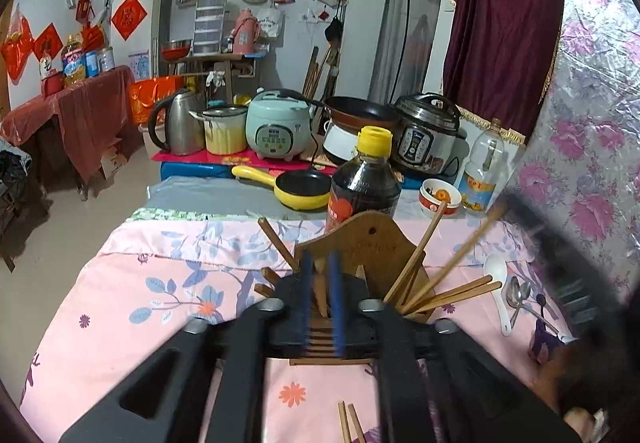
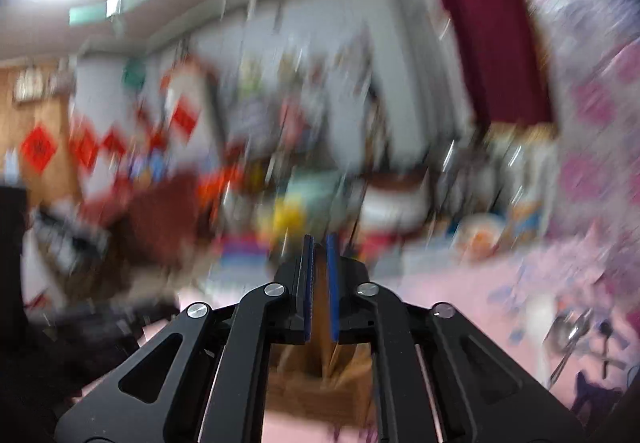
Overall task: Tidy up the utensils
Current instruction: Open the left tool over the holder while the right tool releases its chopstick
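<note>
Wooden, brown and slotted at the front, the chopstick holder (image 1: 362,275) sits right at the tips of the left gripper (image 1: 321,297). Its blue-padded fingers (image 1: 306,283) stand a narrow gap apart, and a wooden strip of the holder fills that gap, so they look closed on it; motion blur keeps the contact from being certain. Several chopsticks (image 1: 448,291) fan out of the holder to the right of the fingers, and a few more lean out to the left. Two loose chopstick ends (image 1: 350,423) lie on the pink floral cloth (image 1: 160,283) below the fingers. Further right of the fingers, a white ceramic spoon (image 1: 498,283) and metal spoons (image 1: 518,297) rest on the cloth. A dark sauce bottle (image 1: 362,187) stands just beyond the holder.

The right wrist view is heavily smeared. The right gripper (image 2: 321,283) has its blue pads (image 2: 332,283) nearly together, with something brown and wooden between and below them; whether they grip it cannot be told. Blurred metal spoons (image 2: 572,331) show low to the right of the fingers.
</note>
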